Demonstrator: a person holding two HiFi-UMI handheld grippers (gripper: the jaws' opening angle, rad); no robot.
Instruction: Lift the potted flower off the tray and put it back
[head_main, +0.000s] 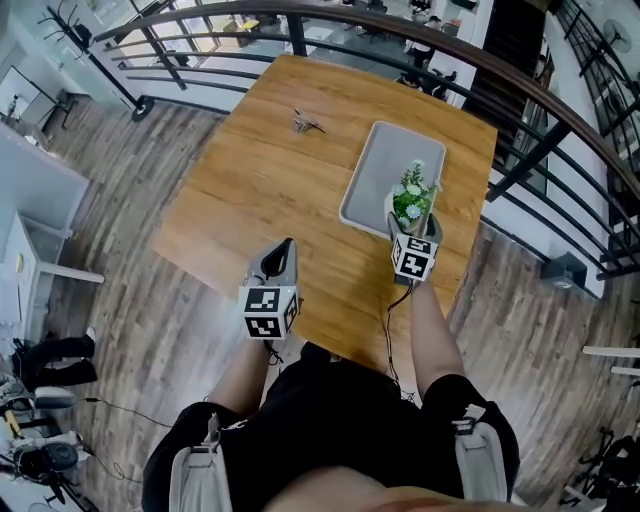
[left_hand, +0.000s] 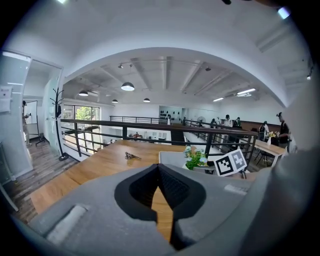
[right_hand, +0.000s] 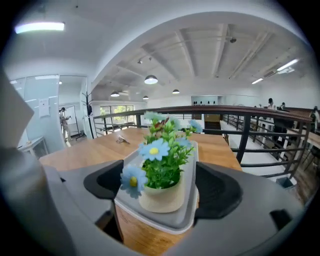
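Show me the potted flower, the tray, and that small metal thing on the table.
potted flower (right_hand: 161, 197), right gripper view, on the pale pot.
tray (head_main: 385, 165), head view, on its bare floor.
small metal thing (head_main: 308, 123), head view, on its middle.

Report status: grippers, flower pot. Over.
Left gripper shut, empty. Right gripper open, straddling potted flower, not gripping. Flower upright in tray. Nothing in the way.

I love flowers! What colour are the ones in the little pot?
The flowers are light blue with yellow middles. The right gripper view shows them best.
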